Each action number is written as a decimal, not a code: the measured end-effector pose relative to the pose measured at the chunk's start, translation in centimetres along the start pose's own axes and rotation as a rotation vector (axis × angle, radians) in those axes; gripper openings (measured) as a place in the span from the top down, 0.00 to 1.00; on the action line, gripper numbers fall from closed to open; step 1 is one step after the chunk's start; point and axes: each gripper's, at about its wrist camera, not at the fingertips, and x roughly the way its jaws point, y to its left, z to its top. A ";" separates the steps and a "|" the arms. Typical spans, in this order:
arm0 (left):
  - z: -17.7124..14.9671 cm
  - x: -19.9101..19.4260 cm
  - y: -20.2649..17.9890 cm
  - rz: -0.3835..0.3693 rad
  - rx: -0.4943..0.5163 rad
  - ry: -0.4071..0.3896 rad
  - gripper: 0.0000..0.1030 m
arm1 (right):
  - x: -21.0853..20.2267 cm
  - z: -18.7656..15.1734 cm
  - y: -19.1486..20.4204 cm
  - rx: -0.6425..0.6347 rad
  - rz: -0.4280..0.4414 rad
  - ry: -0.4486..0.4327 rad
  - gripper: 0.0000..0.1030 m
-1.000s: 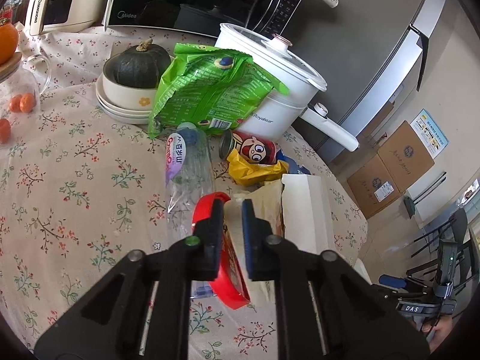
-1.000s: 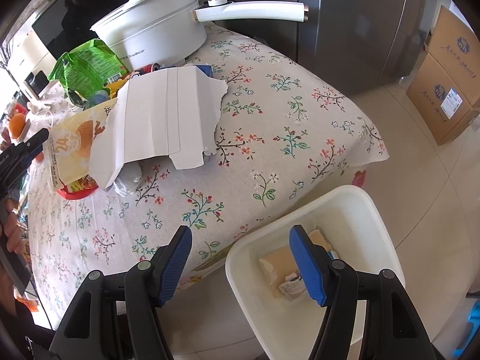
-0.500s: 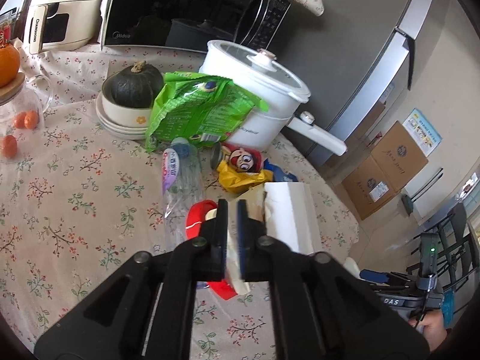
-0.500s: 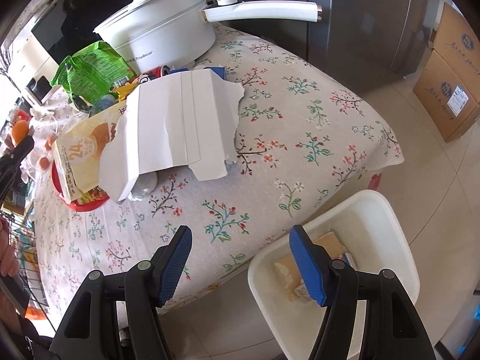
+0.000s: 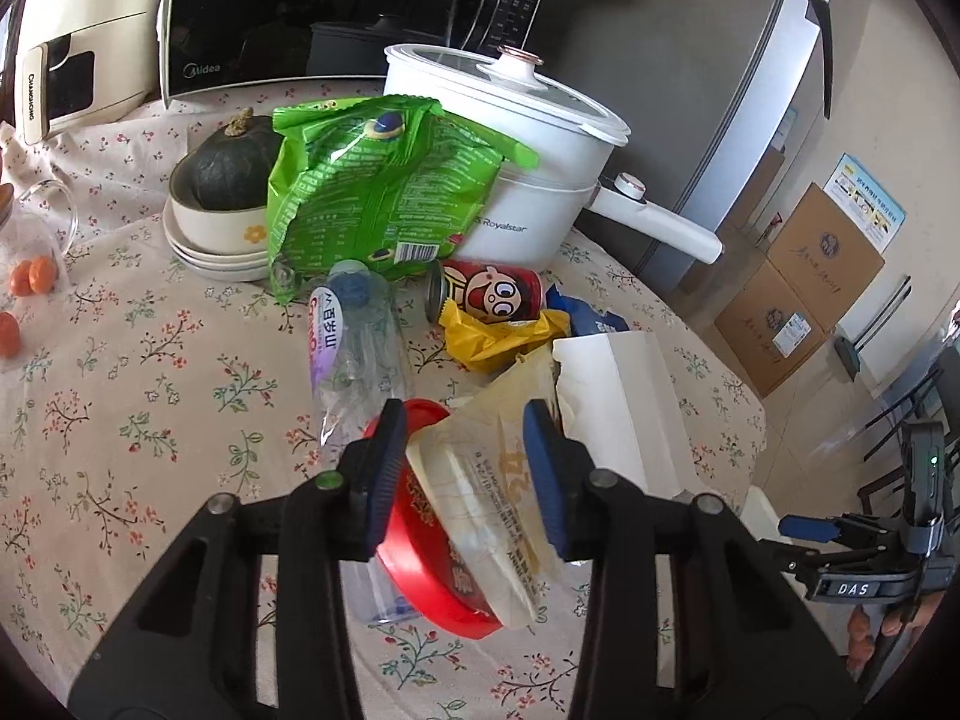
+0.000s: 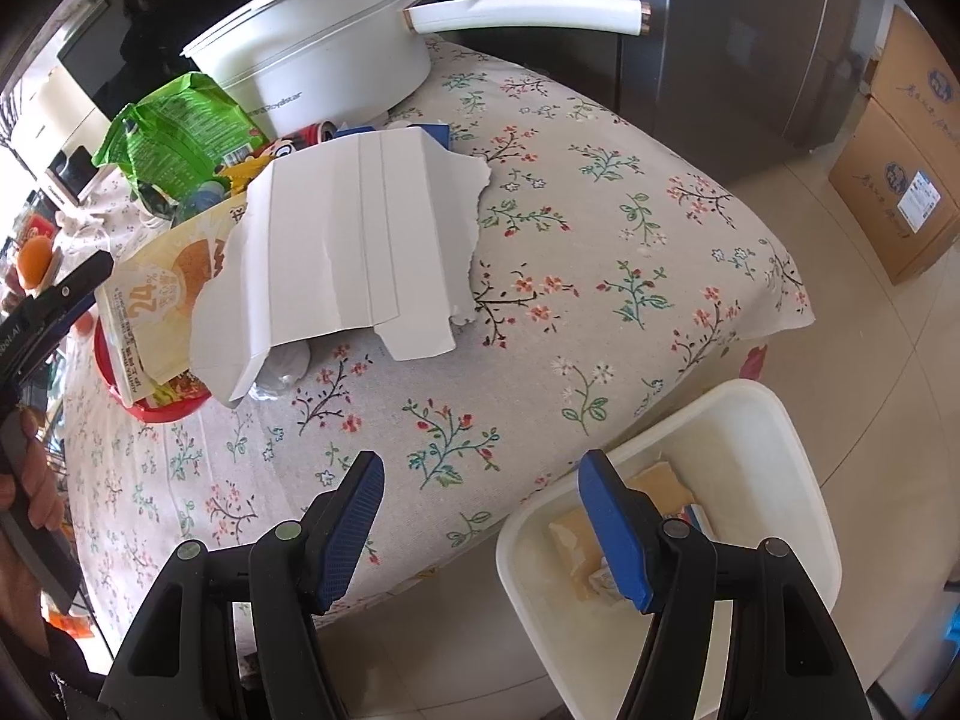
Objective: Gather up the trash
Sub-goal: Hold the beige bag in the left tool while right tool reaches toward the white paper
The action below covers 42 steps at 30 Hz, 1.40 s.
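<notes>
**Two sets of fingers, both parted, over a cluttered floral worktop**

Two blue pads of the left gripper (image 5: 465,477) have just been opening; they now straddle a pale yellow snack packet (image 5: 495,498) lying in a red round lid (image 5: 429,546), without pressing it. Beside it lie a torn white cardboard sheet (image 5: 618,414), a crushed clear plastic bottle (image 5: 354,348), a red cartoon can (image 5: 489,297) and a green crinkled bag (image 5: 384,180).

The right gripper (image 6: 483,525) holds nothing, its fingers wide apart above the worktop's (image 6: 600,228) near edge. Only this view shows the white plastic bin (image 6: 774,450) on the tiled floor, with scraps inside; the cloth's right corner is bare.
</notes>
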 end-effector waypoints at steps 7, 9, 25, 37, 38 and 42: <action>-0.6 -0.1 0.3 0.002 0.010 0.010 0.79 | 0.0 0.0 -0.3 -0.002 -0.005 0.003 0.33; -0.7 -0.2 0.2 -0.018 0.001 0.016 0.82 | -0.1 0.0 -0.2 -0.003 -0.004 0.003 0.33; -2.1 0.4 -4.0 -0.167 0.131 0.271 0.96 | -0.1 -0.2 -0.2 -0.010 -0.002 0.006 0.33; 0.0 0.8 -1.0 -0.072 0.026 0.176 0.51 | -0.8 -0.4 -1.9 0.012 -0.006 -0.001 0.33; 0.0 1.1 -0.9 -0.072 0.021 0.180 0.51 | -0.8 -0.5 -2.0 0.012 -0.006 -0.001 0.33; -0.4 2.9 -1.0 -0.080 -0.006 0.220 0.51 | -0.8 -0.4 -2.0 0.013 -0.006 0.001 0.33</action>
